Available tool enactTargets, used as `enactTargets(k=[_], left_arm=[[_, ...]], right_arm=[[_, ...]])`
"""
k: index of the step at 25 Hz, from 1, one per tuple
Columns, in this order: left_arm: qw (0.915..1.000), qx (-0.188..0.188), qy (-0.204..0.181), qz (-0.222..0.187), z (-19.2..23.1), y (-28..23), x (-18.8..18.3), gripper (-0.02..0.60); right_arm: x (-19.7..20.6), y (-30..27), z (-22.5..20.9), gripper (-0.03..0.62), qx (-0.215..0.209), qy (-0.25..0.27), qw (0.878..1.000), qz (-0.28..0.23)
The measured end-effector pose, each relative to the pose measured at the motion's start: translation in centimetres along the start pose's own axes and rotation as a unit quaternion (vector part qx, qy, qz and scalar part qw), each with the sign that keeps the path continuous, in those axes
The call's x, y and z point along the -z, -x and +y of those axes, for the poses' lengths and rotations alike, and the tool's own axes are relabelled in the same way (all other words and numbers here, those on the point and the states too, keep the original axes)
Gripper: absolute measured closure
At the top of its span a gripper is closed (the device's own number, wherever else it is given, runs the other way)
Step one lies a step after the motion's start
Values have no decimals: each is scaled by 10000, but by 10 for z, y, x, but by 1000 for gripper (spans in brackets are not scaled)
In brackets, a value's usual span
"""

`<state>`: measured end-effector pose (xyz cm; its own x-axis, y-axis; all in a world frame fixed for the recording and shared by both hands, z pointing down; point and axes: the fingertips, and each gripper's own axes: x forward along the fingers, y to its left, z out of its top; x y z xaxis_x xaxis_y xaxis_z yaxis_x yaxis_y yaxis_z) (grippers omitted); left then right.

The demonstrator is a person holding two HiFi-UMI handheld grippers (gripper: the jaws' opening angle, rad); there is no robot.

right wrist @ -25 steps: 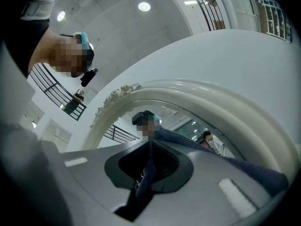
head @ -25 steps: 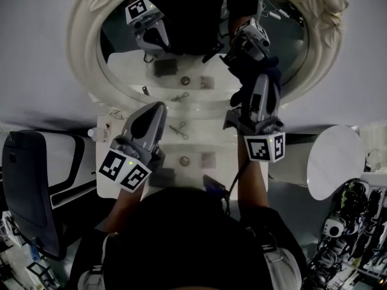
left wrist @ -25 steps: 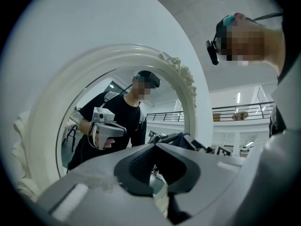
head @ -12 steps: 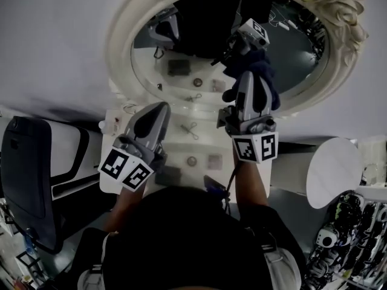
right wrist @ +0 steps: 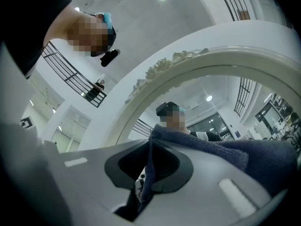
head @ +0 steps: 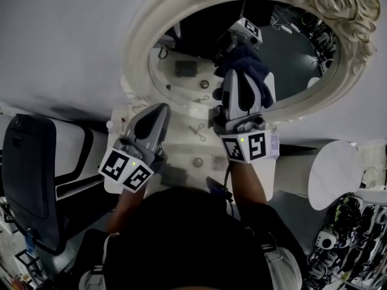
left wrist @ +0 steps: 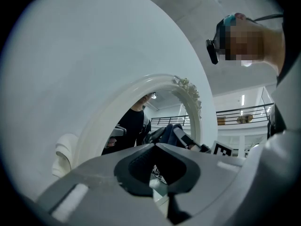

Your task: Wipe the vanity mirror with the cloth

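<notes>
An oval vanity mirror with an ornate white frame point(head: 338, 17) fills the top of the head view. My right gripper point(head: 240, 80) is shut on a dark blue cloth point(head: 253, 72) and holds it against the lower middle of the glass point(head: 296, 59). In the right gripper view the cloth point(right wrist: 225, 154) hangs between the jaws of that gripper point(right wrist: 149, 145), below the frame point(right wrist: 188, 60). My left gripper point(head: 157, 109) is shut and empty, low over the vanity top at the mirror's lower left. Its own view shows the left gripper point(left wrist: 153, 147) closed, facing the frame point(left wrist: 188, 93).
The white vanity top point(head: 181, 147) carries small items: a metal clip point(head: 196, 128), a round piece point(head: 197, 161) and a square piece point(head: 218, 161). A dark chair point(head: 27, 168) stands at left. At right are a white round panel point(head: 335, 171) and equipment point(head: 338, 246).
My right gripper has slid the cloth leftward and up across the glass, from the lower right toward the lower middle. The head view has shifted. The left gripper has barely moved.
</notes>
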<state>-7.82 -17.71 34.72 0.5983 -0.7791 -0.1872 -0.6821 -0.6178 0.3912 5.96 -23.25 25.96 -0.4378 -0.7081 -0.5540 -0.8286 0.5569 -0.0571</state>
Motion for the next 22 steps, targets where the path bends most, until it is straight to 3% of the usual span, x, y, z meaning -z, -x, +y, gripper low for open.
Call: enactTargets(k=[15, 22], left_arm=[[9998, -196, 5, -41, 25, 17, -10, 581], [9996, -281, 24, -72, 54, 44, -21, 581]], right_arm=[[35, -28, 56, 566, -377, -18, 9991, 170], [66, -46, 105, 566, -736, -164, 9968, 261]])
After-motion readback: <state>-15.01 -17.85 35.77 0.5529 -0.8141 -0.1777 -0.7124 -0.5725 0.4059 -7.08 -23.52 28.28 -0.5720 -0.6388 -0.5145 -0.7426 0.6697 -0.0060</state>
